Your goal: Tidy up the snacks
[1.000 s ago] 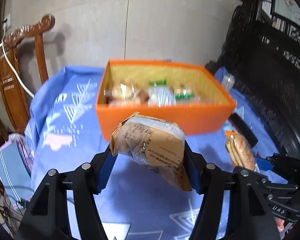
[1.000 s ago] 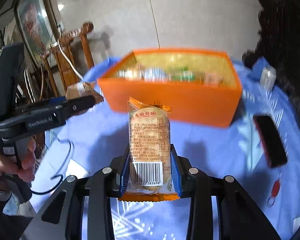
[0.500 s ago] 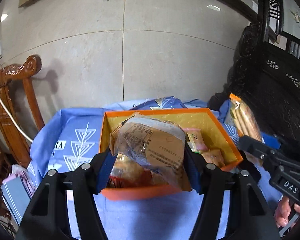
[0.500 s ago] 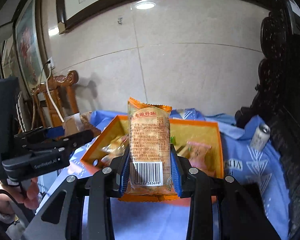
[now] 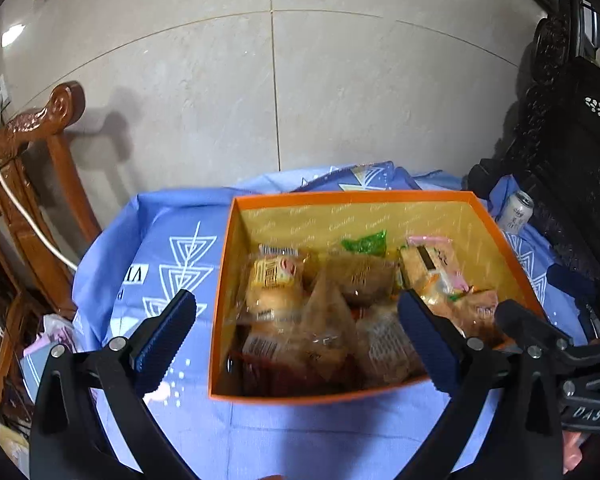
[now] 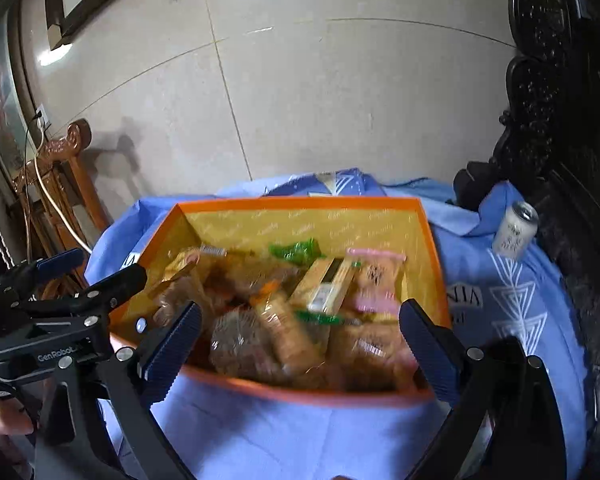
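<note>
Both jaws have just been opening; the left hand-held gripper [image 5: 296,332] and right hand-held gripper [image 6: 300,336] gape released, nothing between them, over the orange box [image 5: 380,197] on the blue-clothed counter [image 5: 300,432]; snack packets [image 5: 284,280] inside lie heaped, blurred, partly hidden behind fingers; a can [image 6: 515,230] stands far right.

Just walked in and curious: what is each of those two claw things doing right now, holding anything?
Left gripper: open, holding nothing, jaws just opened over the orange box.
Right gripper: open, holding nothing, jaws just opened over the same box.
</note>
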`<state>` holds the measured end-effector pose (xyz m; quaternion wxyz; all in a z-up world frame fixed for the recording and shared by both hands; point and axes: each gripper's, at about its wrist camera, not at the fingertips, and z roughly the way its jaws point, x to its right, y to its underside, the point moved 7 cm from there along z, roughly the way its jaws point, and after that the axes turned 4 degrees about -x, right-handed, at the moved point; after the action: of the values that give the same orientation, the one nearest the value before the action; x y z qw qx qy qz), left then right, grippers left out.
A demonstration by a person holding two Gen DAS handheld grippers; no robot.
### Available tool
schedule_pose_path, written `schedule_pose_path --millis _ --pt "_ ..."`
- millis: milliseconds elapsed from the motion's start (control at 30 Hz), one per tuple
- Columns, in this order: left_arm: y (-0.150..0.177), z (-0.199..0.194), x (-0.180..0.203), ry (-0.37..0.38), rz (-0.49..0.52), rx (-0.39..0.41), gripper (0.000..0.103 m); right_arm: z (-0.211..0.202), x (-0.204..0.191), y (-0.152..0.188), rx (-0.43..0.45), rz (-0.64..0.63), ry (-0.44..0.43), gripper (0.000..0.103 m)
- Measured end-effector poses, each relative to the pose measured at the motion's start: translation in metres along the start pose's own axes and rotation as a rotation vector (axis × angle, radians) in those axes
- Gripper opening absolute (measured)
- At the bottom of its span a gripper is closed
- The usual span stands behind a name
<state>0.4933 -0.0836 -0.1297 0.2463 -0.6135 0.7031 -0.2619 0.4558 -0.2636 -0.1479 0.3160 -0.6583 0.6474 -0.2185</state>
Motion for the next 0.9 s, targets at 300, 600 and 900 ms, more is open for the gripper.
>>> schedule_pose_path --millis 300,600,900 --pt "0.016 -0.043 0.003 0.002 0.001 0.046 0.099 -0.027 -0.007 0.014 -0.015 -0.001 0.054 0.1" --pt "0.026 -0.072 -0.007 -0.02 -0.007 0.079 0.099 -0.054 -0.007 0.021 0.005 0.028 0.082 0.1" --pt "0.038 -0.091 -0.013 -0.038 -0.008 0.087 0.099 -0.074 -0.006 0.032 0.018 0.028 0.105 0.1"
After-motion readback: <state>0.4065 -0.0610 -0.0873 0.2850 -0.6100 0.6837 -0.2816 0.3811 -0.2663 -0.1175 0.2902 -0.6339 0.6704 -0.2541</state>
